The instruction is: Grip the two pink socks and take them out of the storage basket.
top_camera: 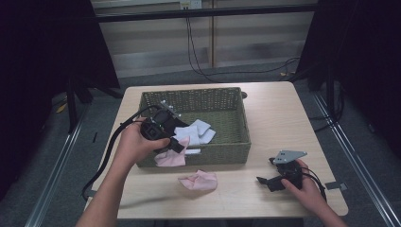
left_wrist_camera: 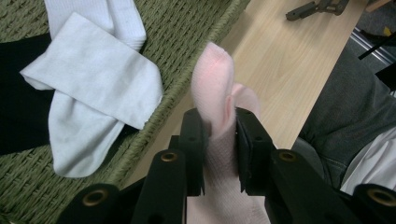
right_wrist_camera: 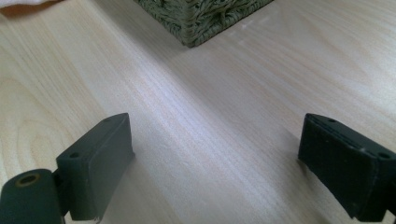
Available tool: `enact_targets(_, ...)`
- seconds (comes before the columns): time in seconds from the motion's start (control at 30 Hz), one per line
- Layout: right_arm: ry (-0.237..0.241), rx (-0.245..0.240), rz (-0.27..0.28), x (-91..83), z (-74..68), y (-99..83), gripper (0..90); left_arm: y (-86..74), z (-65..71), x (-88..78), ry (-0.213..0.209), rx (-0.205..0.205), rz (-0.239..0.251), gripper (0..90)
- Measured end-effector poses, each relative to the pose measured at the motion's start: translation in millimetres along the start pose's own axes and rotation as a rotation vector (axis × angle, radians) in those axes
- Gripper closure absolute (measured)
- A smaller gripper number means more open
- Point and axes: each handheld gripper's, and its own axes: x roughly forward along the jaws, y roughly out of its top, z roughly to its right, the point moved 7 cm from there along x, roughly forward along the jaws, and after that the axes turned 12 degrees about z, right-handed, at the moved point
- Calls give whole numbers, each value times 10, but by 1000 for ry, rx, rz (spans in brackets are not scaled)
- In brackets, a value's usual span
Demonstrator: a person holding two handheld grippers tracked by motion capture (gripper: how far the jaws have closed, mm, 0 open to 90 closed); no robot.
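Taking the woven basket (top_camera: 241,142) as landmark: nearest, before its front wall, a second pink sock (top_camera: 198,180) lies crumpled on the surface (top_camera: 269,113), and off the front right corner the right gripper (top_camera: 270,181) rests low, jaws wide and empty. At the front rim, the left gripper (left_wrist_camera: 219,140) is clamped on a pink sock (left_wrist_camera: 215,79), which drapes over the rim's outside. Just beyond, inside, lie white socks (left_wrist_camera: 93,88). The likely drop point therefore lies forward of that gripper.

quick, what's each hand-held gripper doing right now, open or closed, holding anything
Left hand-held gripper: closed on a pink sock at the basket's front rim.
Right hand-held gripper: open, holding nothing, low over the table.
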Motion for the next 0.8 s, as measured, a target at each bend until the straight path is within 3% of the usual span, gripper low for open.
enact_targets(0.37, -1, 2, -1, -1, -1, -1, 93, -167, 18, 193, -14, -1, 21, 742)
enact_targets(0.63, -1, 2, -1, -1, -1, -1, 93, -187, 94, 294, -34, 36, 19, 736)
enact_targets(0.7, -1, 2, -1, -1, -1, -1, 93, -192, 95, 341, -42, 25, 15, 715)
enact_targets(0.8, -1, 2, -1, -1, -1, -1, 92, -212, 68, 380, -30, 22, 14, 589)
